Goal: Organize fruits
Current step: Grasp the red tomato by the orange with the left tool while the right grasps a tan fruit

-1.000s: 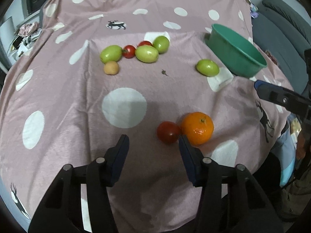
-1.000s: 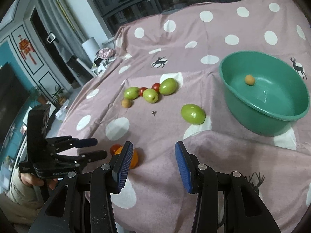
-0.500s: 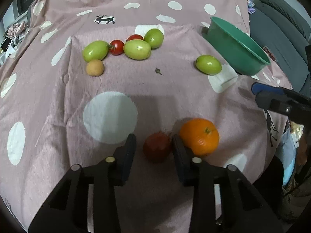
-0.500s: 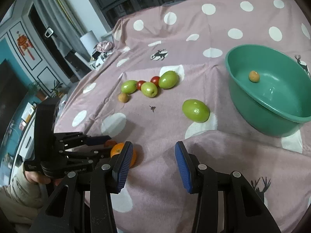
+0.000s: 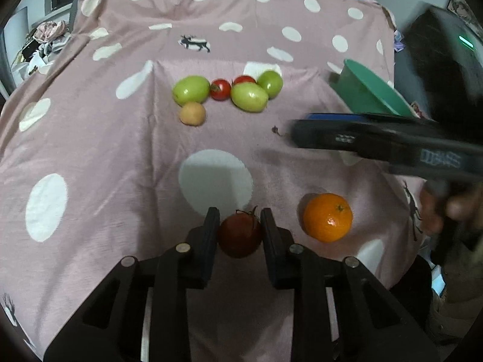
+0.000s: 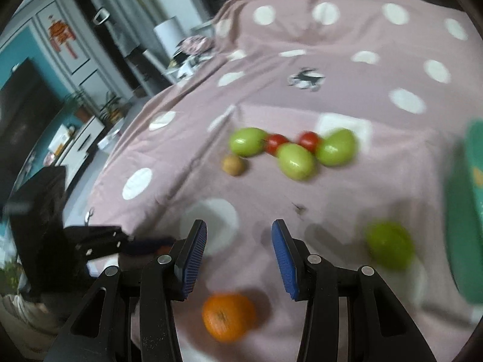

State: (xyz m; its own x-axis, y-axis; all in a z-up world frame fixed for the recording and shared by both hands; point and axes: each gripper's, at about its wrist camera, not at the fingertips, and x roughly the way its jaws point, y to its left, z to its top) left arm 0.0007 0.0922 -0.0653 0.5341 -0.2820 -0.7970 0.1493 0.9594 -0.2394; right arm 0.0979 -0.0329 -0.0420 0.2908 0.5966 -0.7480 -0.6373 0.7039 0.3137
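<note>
Beside the orange point(image 5: 327, 217), left hand-held gripper point(image 5: 240, 224) clamped on dark red tomato point(image 5: 240, 235), probably bound for green basin point(image 5: 366, 93); right hand-held gripper point(image 6: 239, 241) part-open, empty.

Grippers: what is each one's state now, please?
Left gripper: closed on the dark red round tomato.
Right gripper: open, holding nothing, above the orange mandarin.

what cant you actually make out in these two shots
- Green bowl: left wrist view, right gripper covers its inside; right wrist view, frame edge crops it.
- Lone green fruit: hidden in left wrist view, motion-blurred in right.
- Dark red tomato in left gripper: unseen in right wrist view.
</note>
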